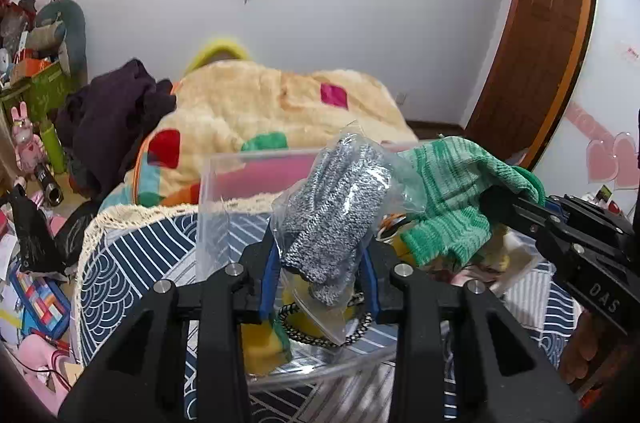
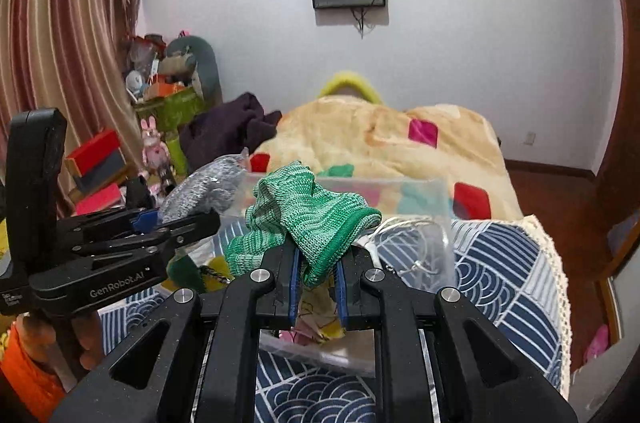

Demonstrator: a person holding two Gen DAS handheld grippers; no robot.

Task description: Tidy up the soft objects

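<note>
Left wrist view shows my left gripper [image 1: 320,263] pinched on the grey knit glove in its plastic bag [image 1: 336,211], lifted above the clear plastic bin [image 1: 224,183]. Fingers are narrow, clamped on the cuff end so the rest sticks up and doesn't drag on the stuff already in the bin, like the braided cord [image 1: 352,333] and the yellow-green sponge thing [image 1: 266,347].

Over on the right wrist camera, my right gripper [image 2: 316,275] is closed down on the green knit glove [image 2: 308,219], also by the cuff, so the fingers of the glove flop forward over the bin's rim [image 2: 440,183]. Both gloves hang just beside each other, not quite touching as far as I can tell.

My guess is I'm either pulling them out to sort or about to drop them in; can't say which. The bin sits on the blue wave-pattern cloth [image 2: 504,275], with the patchwork blanket [image 1: 256,103] behind it. Main risk is the slippery bag sliding out.
</note>
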